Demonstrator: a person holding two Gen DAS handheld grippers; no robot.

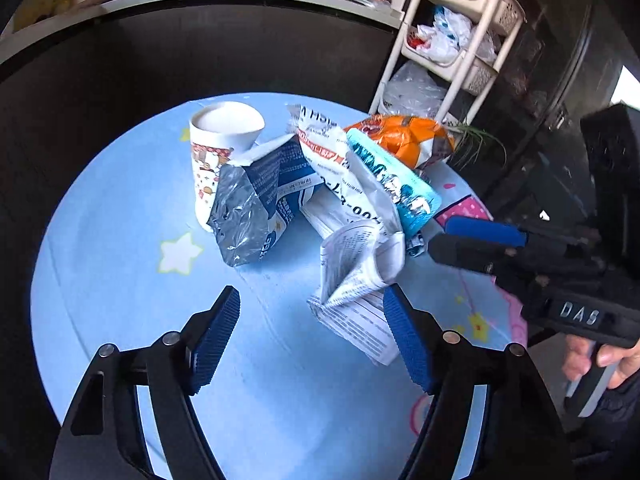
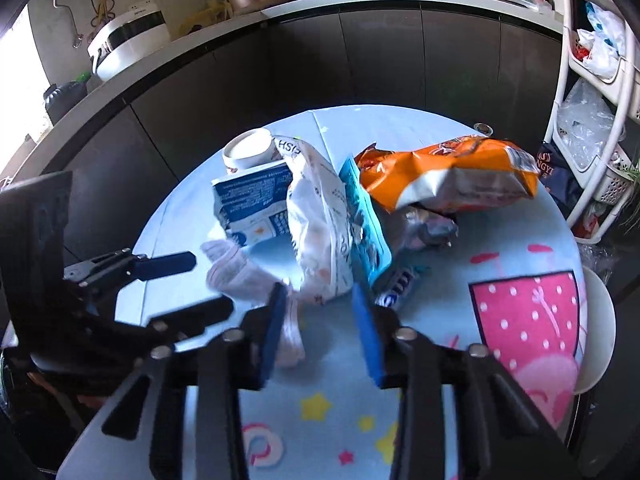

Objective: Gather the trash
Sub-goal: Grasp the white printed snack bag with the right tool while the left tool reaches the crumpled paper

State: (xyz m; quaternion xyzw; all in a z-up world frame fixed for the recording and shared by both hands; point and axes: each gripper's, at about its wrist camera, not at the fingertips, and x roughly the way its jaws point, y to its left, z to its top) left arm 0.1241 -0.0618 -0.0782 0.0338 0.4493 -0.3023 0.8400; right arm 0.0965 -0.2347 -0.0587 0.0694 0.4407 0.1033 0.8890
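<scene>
A pile of trash lies on the round table with a light blue cloth (image 1: pixel 120 280). It holds a paper cup (image 1: pixel 218 152), a blue-and-silver carton (image 1: pixel 256 204), a white wrapper (image 1: pixel 344 184), a teal packet (image 1: pixel 396 184), an orange snack bag (image 1: pixel 400 140) and crumpled printed paper (image 1: pixel 360 280). My left gripper (image 1: pixel 312 328) is open just in front of the pile, its right finger beside the crumpled paper. My right gripper (image 2: pixel 320 320) is open, its fingers on either side of the white wrapper's (image 2: pixel 320 232) lower end. The orange bag (image 2: pixel 452 172) and carton (image 2: pixel 252 208) lie beyond.
A white tiered rack (image 1: pixel 452 52) with plastic bags stands behind the table at the right. A dark counter (image 2: pixel 320 12) with pots and appliances runs along the back. A white chair edge (image 2: pixel 596 320) sits at the table's right. The cloth carries a pink patch (image 2: pixel 528 312).
</scene>
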